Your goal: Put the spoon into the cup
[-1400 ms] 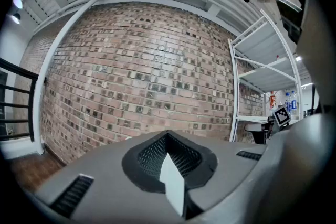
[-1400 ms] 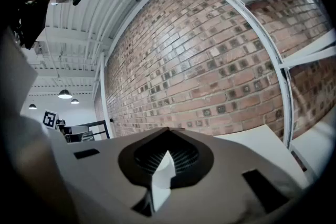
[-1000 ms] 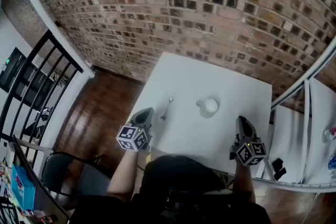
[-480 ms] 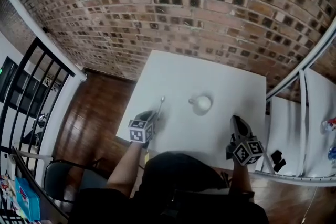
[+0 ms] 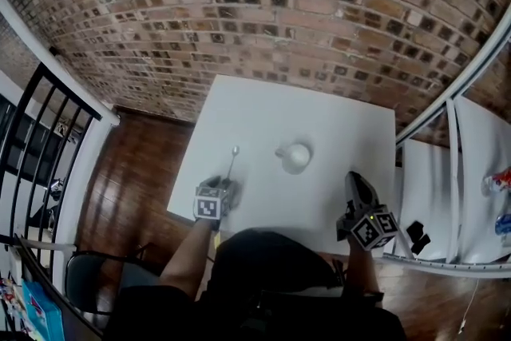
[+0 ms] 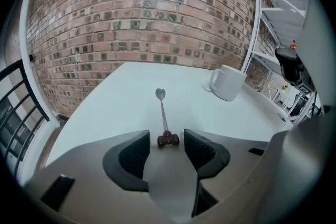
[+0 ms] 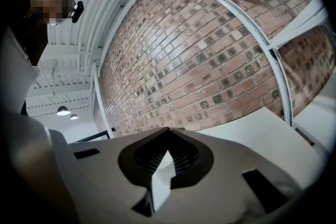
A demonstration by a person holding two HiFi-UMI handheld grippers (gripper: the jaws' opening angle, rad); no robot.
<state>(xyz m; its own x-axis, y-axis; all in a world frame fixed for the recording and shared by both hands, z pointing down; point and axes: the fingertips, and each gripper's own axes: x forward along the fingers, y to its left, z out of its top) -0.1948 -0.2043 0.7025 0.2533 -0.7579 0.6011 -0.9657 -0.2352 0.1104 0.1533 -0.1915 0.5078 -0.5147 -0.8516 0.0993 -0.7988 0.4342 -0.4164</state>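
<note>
A metal spoon [image 5: 232,162] lies flat on the white table [image 5: 335,120], bowl toward the brick wall, with a small dark knob at its near end [image 6: 168,139]. A white cup [image 5: 296,157] stands upright to its right, handle toward the spoon. In the left gripper view the cup [image 6: 227,82] is at the far right. My left gripper [image 5: 226,188] is low over the table at the spoon's near end. Its jaws are opening. The knob sits between the fingers [image 6: 167,141], which do not touch it. My right gripper [image 5: 352,181] hovers near the table's right front edge, shut and empty [image 7: 168,134].
A brick wall [image 5: 263,20] backs the table. A white metal shelf rack [image 5: 447,196] stands close on the right. A black railing [image 5: 40,140] and a wooden floor [image 5: 136,180] lie to the left, and a chair [image 5: 88,283] stands at the lower left.
My left gripper has dropped and moved forward to the spoon's near end, and its jaws have gone from shut to wide apart. The right gripper has stayed put.
</note>
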